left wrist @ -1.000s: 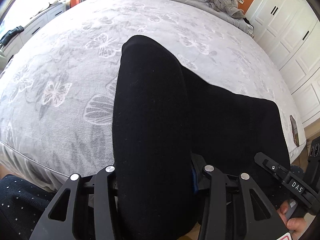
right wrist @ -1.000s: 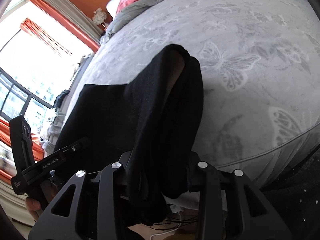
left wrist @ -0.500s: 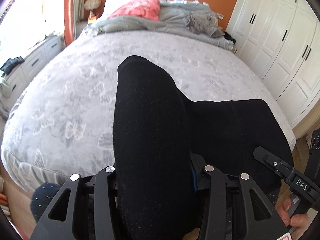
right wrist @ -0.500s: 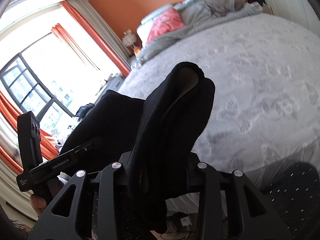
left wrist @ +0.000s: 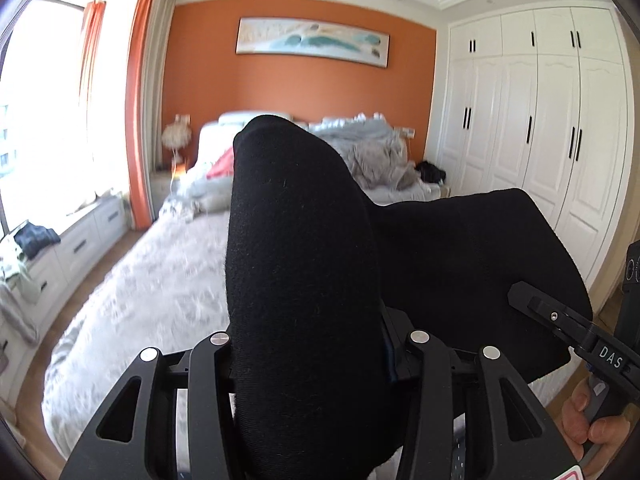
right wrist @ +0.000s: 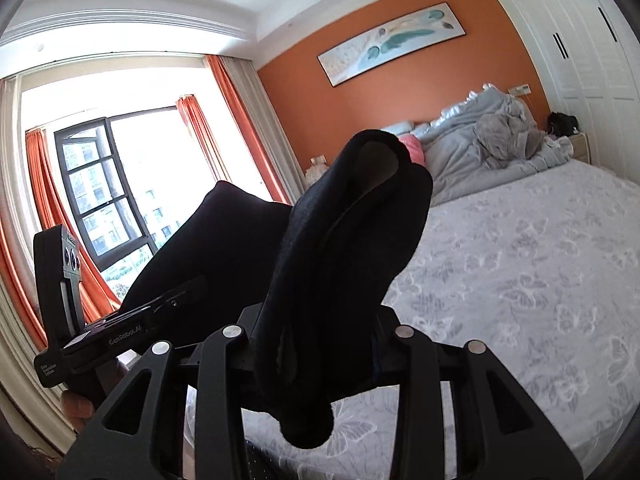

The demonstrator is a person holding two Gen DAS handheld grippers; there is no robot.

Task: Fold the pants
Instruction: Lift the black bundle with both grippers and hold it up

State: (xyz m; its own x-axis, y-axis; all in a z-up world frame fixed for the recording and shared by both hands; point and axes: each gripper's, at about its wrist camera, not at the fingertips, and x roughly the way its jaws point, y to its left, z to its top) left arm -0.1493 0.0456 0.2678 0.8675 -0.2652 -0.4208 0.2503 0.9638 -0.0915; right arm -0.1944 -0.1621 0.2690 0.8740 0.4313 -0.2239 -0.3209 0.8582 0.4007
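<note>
The black pants hang bunched and stretched between both grippers, lifted off the grey butterfly-print bed. My left gripper is shut on one bunched end, and the cloth hides its pads. In the right wrist view, my right gripper is shut on the other end of the pants, a folded lump that sticks up with a loose tail drooping below. Each view shows the other gripper at its edge: the right gripper and the left gripper, with a sheet of black cloth spanning between them.
The bed lies below and ahead, with a crumpled grey duvet and a pink pillow at its head by the orange wall. White wardrobes stand on the right. A drawer bench runs under the window.
Both grippers rose together with the pants, lifting them off the bed. Both views tilted up from the bedspread to the orange wall and ceiling. The grips on the cloth are unchanged.
</note>
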